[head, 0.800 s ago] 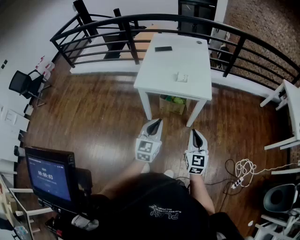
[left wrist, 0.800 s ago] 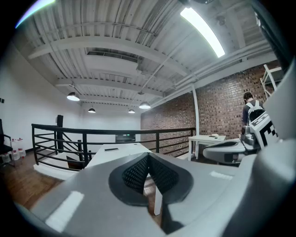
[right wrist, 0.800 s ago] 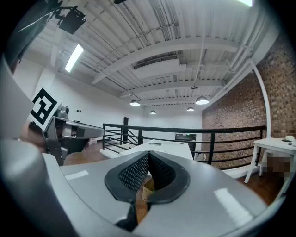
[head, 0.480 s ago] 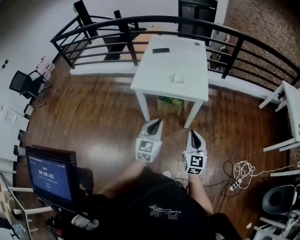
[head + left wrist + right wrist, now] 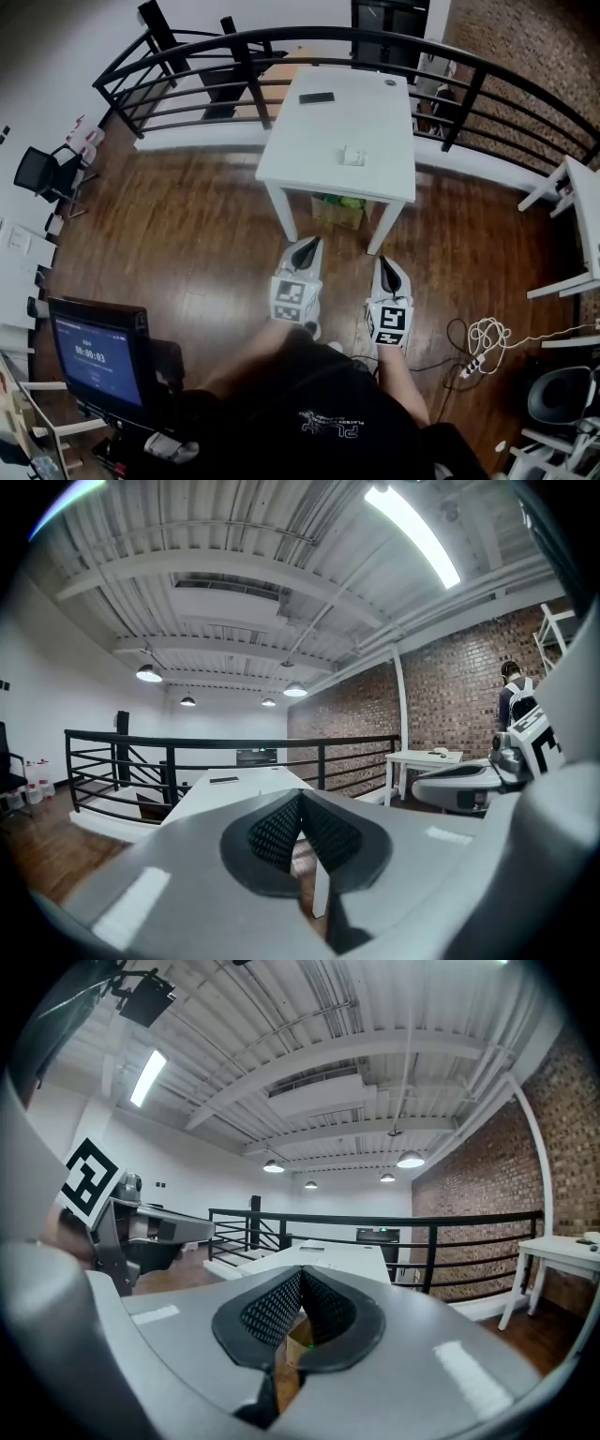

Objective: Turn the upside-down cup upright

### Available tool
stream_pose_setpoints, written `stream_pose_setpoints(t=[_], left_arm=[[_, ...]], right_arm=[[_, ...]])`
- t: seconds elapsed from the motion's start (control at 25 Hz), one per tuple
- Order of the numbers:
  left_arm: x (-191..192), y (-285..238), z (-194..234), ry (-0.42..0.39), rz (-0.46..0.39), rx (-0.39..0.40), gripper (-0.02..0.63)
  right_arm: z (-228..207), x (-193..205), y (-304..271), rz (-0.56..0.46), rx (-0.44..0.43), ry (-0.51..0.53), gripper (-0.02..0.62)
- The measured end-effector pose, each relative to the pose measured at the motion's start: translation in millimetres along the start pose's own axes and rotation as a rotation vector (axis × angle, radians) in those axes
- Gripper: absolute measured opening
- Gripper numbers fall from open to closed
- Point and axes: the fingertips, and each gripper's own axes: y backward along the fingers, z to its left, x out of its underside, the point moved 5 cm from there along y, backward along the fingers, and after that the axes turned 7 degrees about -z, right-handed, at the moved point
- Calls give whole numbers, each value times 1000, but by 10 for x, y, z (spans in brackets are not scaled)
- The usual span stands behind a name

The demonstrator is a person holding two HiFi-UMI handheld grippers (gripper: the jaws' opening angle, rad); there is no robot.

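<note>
A small white object [image 5: 352, 156], too small to tell whether it is the cup, lies on the white table [image 5: 309, 159] ahead of me. Both grippers hang side by side over the wooden floor, short of the table's near edge and apart from it. My left gripper [image 5: 308, 244] is shut with nothing between its jaws, as the left gripper view [image 5: 300, 801] also shows. Beside it my right gripper [image 5: 384, 263] is shut and empty too, pointing at the table [image 5: 328, 1258] in the right gripper view [image 5: 300, 1277].
A black flat object [image 5: 316, 97] lies at the table's far end. A cardboard box [image 5: 339, 208] stands under the table. A black railing [image 5: 281, 42] curves behind it. A monitor [image 5: 98, 354] is at the lower left, a cable and power strip [image 5: 480, 339] on the floor at the right.
The head view has drifted slightly, so the table sits a little further left in the picture. Both grippers stay shut and side by side.
</note>
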Motion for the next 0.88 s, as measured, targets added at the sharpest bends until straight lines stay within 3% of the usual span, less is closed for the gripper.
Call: stream_pose_setpoints(t=[0.48,0.68,0.88], left_arm=[[33,-823,528,2,11,62,-3],[91,-1154,816,10,50,79,-3],[36,-1468,1054,19,37,86,-3]], right_arm=[[-87,18,-921,17,-13,-11,12],[-130,-13,-1376,29,7,-5,12],[-182,-37,-1769,37,28,1,12]])
